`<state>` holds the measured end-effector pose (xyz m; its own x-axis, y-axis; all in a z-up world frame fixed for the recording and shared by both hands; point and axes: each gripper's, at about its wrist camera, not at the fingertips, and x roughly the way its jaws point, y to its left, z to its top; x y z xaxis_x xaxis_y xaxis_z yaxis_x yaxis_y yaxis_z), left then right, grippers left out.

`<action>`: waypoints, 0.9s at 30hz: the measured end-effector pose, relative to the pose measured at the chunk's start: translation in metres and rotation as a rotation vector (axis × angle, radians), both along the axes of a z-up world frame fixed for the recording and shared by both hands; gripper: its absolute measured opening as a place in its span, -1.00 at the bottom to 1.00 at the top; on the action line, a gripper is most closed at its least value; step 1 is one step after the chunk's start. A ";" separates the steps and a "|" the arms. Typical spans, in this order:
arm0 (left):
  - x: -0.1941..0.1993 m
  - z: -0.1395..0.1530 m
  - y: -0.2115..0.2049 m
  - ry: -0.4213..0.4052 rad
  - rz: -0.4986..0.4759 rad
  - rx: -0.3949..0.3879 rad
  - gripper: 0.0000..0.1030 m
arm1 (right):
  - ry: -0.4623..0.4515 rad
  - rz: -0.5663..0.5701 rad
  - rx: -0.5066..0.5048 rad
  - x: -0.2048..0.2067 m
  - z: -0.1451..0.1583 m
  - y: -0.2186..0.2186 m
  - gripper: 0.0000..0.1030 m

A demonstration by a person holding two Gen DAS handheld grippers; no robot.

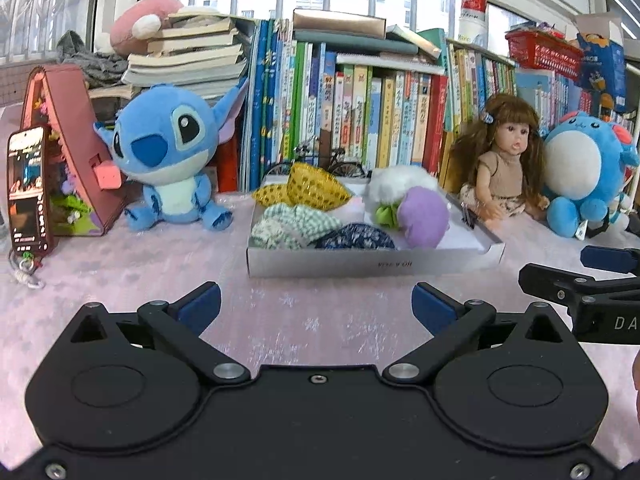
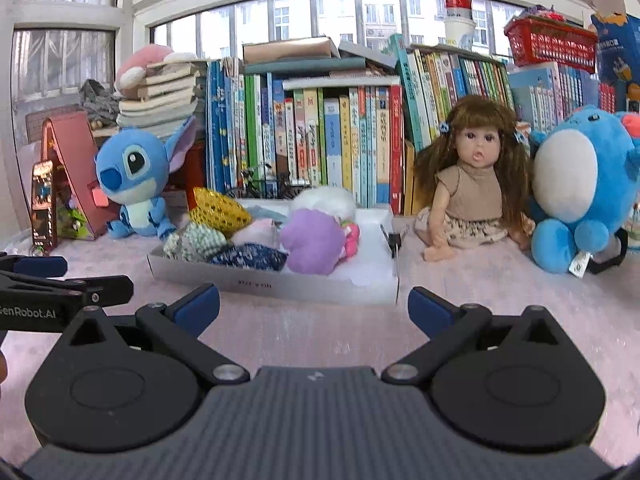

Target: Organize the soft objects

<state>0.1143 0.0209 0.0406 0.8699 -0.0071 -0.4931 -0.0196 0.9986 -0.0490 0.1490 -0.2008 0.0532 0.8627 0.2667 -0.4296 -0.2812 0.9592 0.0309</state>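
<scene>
A shallow white cardboard tray [image 1: 360, 264] [image 2: 280, 286] sits on the pink cloth. It holds several soft things: a yellow sequined pouch [image 1: 312, 188] [image 2: 218, 210], a green checked scrunchie [image 1: 292, 224], a navy floral one [image 1: 356, 238] [image 2: 248, 256], a purple plush [image 1: 424, 216] [image 2: 314, 240] and a white fluffy one [image 1: 400, 180]. My left gripper [image 1: 316, 308] is open and empty in front of the tray. My right gripper [image 2: 314, 306] is open and empty, also in front of the tray, to the right of the left one.
A blue Stitch plush [image 1: 168, 152] [image 2: 132, 184] sits left of the tray. A doll [image 1: 504, 160] [image 2: 472, 184] and a round blue plush [image 1: 584, 172] [image 2: 580, 192] sit right. Books [image 1: 360, 112] line the back. A phone [image 1: 28, 192] leans on a pink house model [image 1: 76, 140].
</scene>
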 end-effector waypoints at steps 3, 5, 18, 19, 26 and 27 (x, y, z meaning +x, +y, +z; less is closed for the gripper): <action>0.001 -0.011 -0.001 0.031 0.018 0.016 0.98 | 0.022 -0.010 -0.015 0.000 -0.010 -0.001 1.00; 0.002 -0.019 -0.002 0.052 0.028 0.025 0.98 | 0.044 -0.018 -0.013 0.000 -0.017 -0.002 1.00; 0.008 -0.053 0.005 0.150 0.099 -0.006 0.98 | 0.118 -0.055 -0.035 -0.002 -0.046 0.003 1.00; 0.008 -0.054 0.006 0.152 0.099 -0.009 0.98 | 0.122 -0.056 -0.037 -0.002 -0.047 0.004 1.00; 0.012 -0.057 0.005 0.173 0.098 -0.017 0.98 | 0.159 -0.054 -0.064 0.003 -0.054 0.011 1.00; 0.012 -0.058 0.005 0.177 0.098 -0.016 0.98 | 0.164 -0.054 -0.070 0.004 -0.055 0.012 1.00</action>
